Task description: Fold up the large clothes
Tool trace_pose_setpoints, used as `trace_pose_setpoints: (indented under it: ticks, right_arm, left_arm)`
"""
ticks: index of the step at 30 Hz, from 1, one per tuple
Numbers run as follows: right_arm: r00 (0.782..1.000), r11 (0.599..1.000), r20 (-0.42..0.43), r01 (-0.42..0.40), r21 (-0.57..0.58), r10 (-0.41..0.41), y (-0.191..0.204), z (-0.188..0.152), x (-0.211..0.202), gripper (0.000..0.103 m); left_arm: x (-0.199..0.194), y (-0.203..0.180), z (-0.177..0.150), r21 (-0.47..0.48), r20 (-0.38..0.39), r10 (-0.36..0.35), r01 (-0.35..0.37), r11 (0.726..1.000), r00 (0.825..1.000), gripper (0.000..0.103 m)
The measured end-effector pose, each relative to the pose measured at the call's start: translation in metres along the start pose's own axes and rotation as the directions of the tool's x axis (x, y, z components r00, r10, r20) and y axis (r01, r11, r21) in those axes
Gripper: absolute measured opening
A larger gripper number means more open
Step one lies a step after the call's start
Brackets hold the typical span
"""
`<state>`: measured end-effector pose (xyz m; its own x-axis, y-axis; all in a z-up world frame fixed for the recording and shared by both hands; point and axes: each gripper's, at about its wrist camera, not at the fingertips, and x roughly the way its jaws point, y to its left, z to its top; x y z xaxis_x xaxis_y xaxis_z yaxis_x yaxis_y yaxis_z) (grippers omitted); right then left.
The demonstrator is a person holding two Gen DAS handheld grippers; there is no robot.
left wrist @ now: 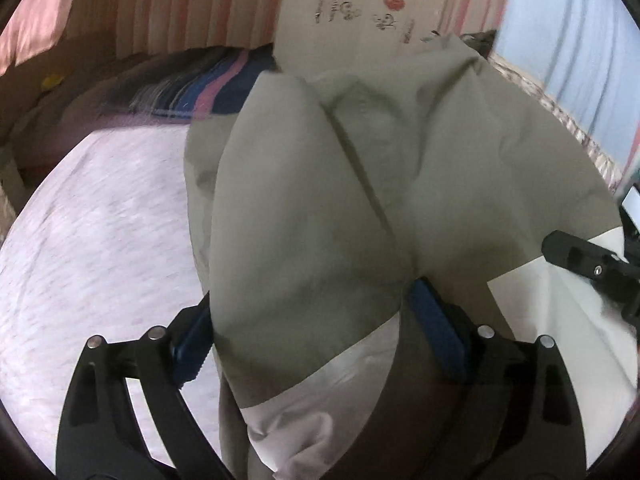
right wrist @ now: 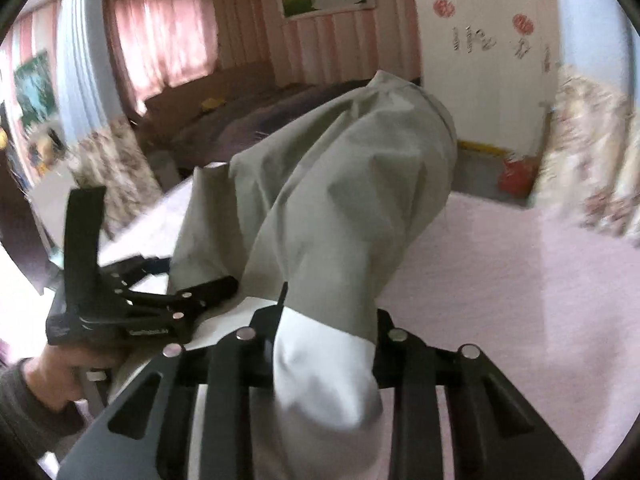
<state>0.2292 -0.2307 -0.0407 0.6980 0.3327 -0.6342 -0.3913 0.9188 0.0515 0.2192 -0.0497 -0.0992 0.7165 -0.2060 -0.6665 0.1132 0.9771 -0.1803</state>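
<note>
Right wrist view: we are pinching the grey-green and white cloth garment [right wrist: 344, 184] in the right hand-held gripper [right wrist: 326, 320]; the left hand-held gripper [left wrist: 312, 336] is gaping around a fold and should close before lifting.

Your right hand-held gripper [right wrist: 326, 320] pinches the grey-green garment [right wrist: 352, 184] at its white band [right wrist: 324, 376], jaws drawn close on the cloth. The fabric rises in a hump over the pink bed [right wrist: 500, 280]. At left, your hand [right wrist: 60, 376] holds the left hand-held gripper [right wrist: 216, 286].
</note>
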Motion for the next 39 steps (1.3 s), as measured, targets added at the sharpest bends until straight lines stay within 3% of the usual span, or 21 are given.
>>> trace_pose_setpoints:
  ticks: [2, 4, 6, 9, 13, 15, 17, 19, 20, 24, 30, 33, 39]
  right_arm:
    - [0.991, 0.992, -0.028, 0.129, -0.017, -0.129, -0.044, -0.008, -0.004, 0.030]
    - [0.981, 0.982, -0.044, 0.190, -0.017, -0.190, -0.074, -0.016, -0.004, 0.033]
    - [0.977, 0.977, -0.060, 0.209, 0.034, -0.207, -0.108, -0.030, -0.004, 0.036]
    - [0.976, 0.973, -0.015, 0.216, 0.078, -0.216, -0.109, -0.037, -0.006, 0.043]
    - [0.952, 0.950, -0.021, 0.306, 0.065, -0.306, -0.090, -0.035, -0.016, 0.081]
    - [0.954, 0.948, -0.003, 0.300, 0.105, -0.301, -0.082, -0.040, -0.039, 0.083]
    - [0.965, 0.961, 0.077, 0.238, 0.142, -0.250, -0.064, -0.050, -0.071, 0.095]
    - [0.960, 0.969, 0.163, 0.204, 0.142, -0.226, -0.043, -0.060, -0.099, 0.101]
    - [0.954, 0.971, 0.203, 0.199, 0.130, -0.222, -0.028, -0.072, -0.113, 0.101]
    - [0.959, 0.979, 0.199, 0.188, 0.078, -0.200, 0.022, -0.107, -0.139, 0.101]
    - [0.892, 0.968, 0.377, 0.245, 0.057, -0.248, 0.061, -0.171, -0.172, 0.101]
    - [0.857, 0.960, 0.439, 0.274, 0.055, -0.270, 0.059, -0.189, -0.181, 0.101]
    - [0.818, 0.956, 0.494, 0.244, 0.162, -0.293, 0.029, -0.191, -0.192, 0.101]
  left_arm:
    - [0.017, -0.042, 0.007, 0.030, 0.019, -0.013, 0.013, 0.999, 1.000, 0.091]
    - [0.032, -0.093, 0.013, 0.075, 0.059, -0.004, 0.000, 0.997, 0.998, 0.092]
    - [0.040, -0.131, 0.016, 0.149, 0.103, 0.043, -0.058, 0.987, 0.994, 0.096]
    - [0.048, -0.169, 0.010, 0.275, 0.138, 0.154, -0.187, 0.943, 0.979, 0.096]
    - [0.038, -0.139, 0.007, 0.178, 0.094, 0.131, -0.146, 0.973, 0.987, 0.099]
    - [0.013, -0.118, 0.001, 0.125, 0.095, 0.116, -0.128, 0.984, 0.989, 0.099]
    - [-0.016, -0.101, -0.009, 0.126, 0.144, 0.117, -0.136, 0.983, 0.983, 0.100]
    - [-0.056, -0.080, -0.024, 0.129, 0.200, 0.107, -0.134, 0.983, 0.974, 0.100]
    - [-0.076, -0.070, -0.034, 0.131, 0.228, 0.117, -0.150, 0.980, 0.967, 0.100]
    - [-0.144, -0.036, -0.068, 0.080, 0.318, 0.147, -0.181, 0.980, 0.937, 0.100]
    - [-0.207, -0.011, -0.128, 0.046, 0.457, 0.256, -0.310, 0.950, 0.852, 0.100]
    - [-0.220, 0.001, -0.146, 0.040, 0.494, 0.274, -0.337, 0.941, 0.825, 0.100]
    - [-0.218, 0.013, -0.144, -0.007, 0.522, 0.277, -0.320, 0.947, 0.807, 0.100]
